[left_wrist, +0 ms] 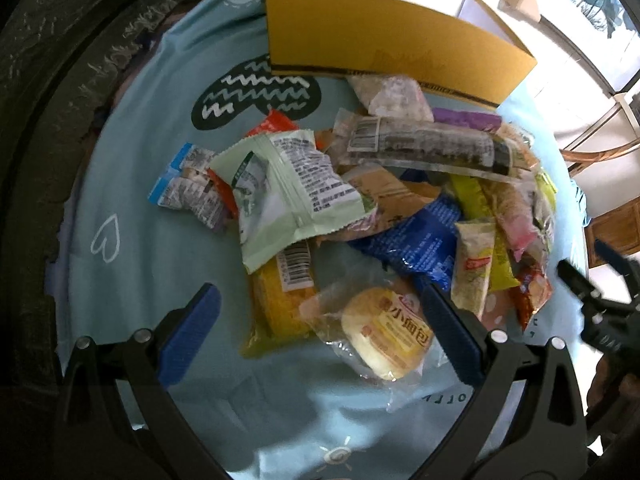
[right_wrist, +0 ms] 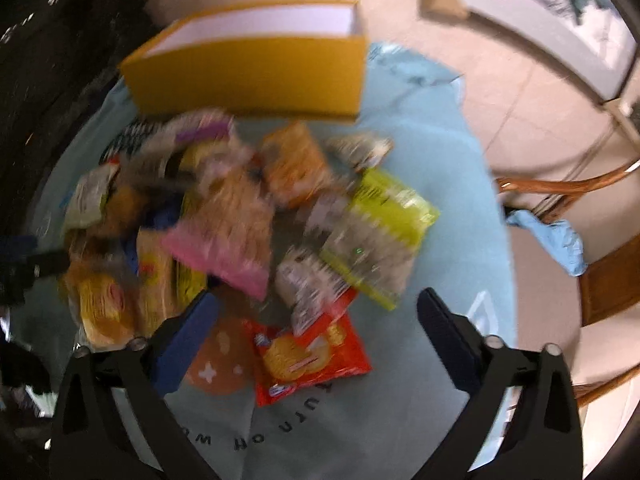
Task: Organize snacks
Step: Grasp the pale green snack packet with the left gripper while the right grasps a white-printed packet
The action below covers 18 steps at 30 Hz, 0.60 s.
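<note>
A pile of snack packets lies on a light blue cloth [left_wrist: 132, 184]. A yellow open box [left_wrist: 384, 40] stands behind the pile; it also shows in the right wrist view [right_wrist: 256, 76]. My left gripper [left_wrist: 320, 312] is open above a small bun pack [left_wrist: 384, 332] and a yellow cake pack [left_wrist: 280, 304], holding nothing. A pale green packet [left_wrist: 288, 192] and a blue packet [left_wrist: 416, 240] lie just beyond. My right gripper [right_wrist: 318, 316] is open and empty over a red biscuit pack [right_wrist: 308, 356]. A pink packet [right_wrist: 228, 240] and a lime packet [right_wrist: 384, 224] lie ahead; that view is blurred.
The cloth covers a round table with a dark edge at the left [left_wrist: 48, 120]. A wooden chair [right_wrist: 600, 280] with a blue rag [right_wrist: 560, 240] stands at the right. Tiled floor [right_wrist: 500, 80] lies beyond. The right gripper's black frame [left_wrist: 600, 312] shows at the left view's right edge.
</note>
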Available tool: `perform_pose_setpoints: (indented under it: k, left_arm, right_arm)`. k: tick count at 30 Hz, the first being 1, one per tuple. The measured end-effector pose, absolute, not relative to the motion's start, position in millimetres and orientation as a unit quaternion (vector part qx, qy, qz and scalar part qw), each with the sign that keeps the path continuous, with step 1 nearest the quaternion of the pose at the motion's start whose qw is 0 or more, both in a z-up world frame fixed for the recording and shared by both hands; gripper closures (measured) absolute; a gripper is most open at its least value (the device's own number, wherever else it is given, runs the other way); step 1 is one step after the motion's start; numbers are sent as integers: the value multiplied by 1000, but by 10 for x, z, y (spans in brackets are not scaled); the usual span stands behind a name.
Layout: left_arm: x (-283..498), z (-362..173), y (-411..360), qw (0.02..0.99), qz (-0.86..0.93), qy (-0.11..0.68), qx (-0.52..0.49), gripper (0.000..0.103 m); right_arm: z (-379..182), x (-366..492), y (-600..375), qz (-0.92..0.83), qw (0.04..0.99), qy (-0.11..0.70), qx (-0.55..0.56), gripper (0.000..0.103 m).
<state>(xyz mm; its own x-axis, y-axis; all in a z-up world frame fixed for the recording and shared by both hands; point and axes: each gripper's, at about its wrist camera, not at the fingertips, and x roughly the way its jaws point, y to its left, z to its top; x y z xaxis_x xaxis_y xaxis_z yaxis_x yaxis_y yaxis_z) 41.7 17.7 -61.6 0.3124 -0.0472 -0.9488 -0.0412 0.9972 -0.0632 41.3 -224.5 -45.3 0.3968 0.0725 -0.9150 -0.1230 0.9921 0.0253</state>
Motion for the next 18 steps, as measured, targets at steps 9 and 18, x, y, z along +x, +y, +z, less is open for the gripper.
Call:
perform_pose_setpoints:
  k: [9,18]
  left_arm:
    - [573,-743,155,800,-10,599,-27,2]
    - [678,-724,446,808,6,587,-51,2]
  right_arm:
    - [-938,654,-2235,82,795,600,-22,49]
    - [-914,787,-2266,97,795,598,-35,70]
